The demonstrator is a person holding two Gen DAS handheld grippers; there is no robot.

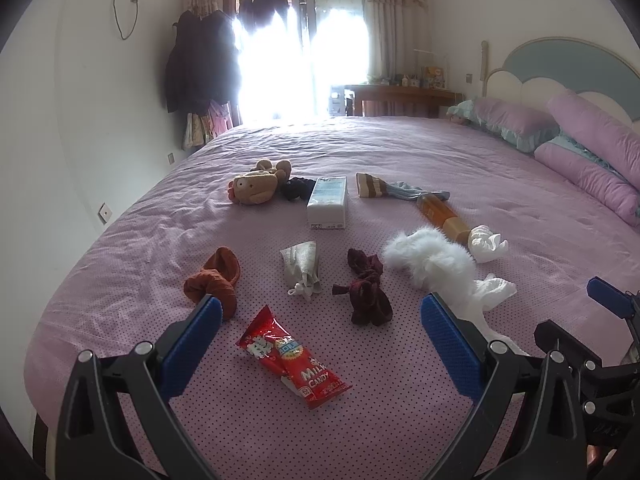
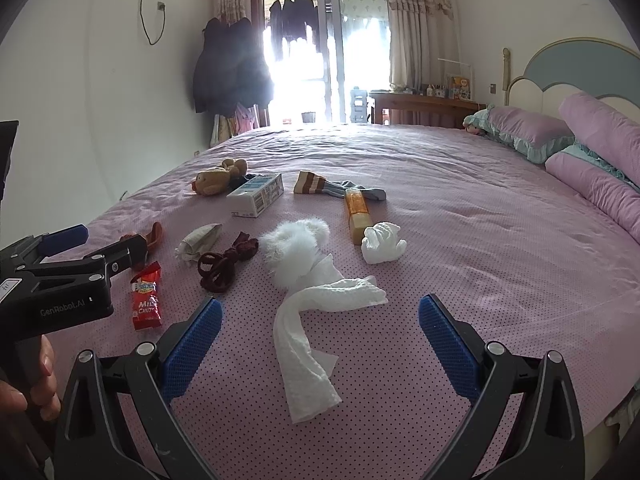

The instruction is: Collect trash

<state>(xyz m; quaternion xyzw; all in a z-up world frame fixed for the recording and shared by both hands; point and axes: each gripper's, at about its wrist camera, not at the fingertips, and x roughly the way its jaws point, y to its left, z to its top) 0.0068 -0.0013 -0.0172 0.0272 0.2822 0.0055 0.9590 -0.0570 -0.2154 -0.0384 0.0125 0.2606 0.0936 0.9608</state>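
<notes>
Both tongs are wide open and hold nothing. The left tongs (image 1: 320, 320) hang over a red candy wrapper (image 1: 294, 364) on the pink bed (image 1: 440, 152). The right tongs (image 2: 320, 320) hang over a long white tissue (image 2: 308, 344) (a crumpled one (image 2: 382, 242) lies farther back).

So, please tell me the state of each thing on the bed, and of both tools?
left tool: open, holding nothing
right tool: open, holding nothing
milk candy wrapper: lying flat
long paper towel: unrolled, twisted
crumpled tissue: balled up
white carton: lying on its side
amber bottle: lying down
</notes>
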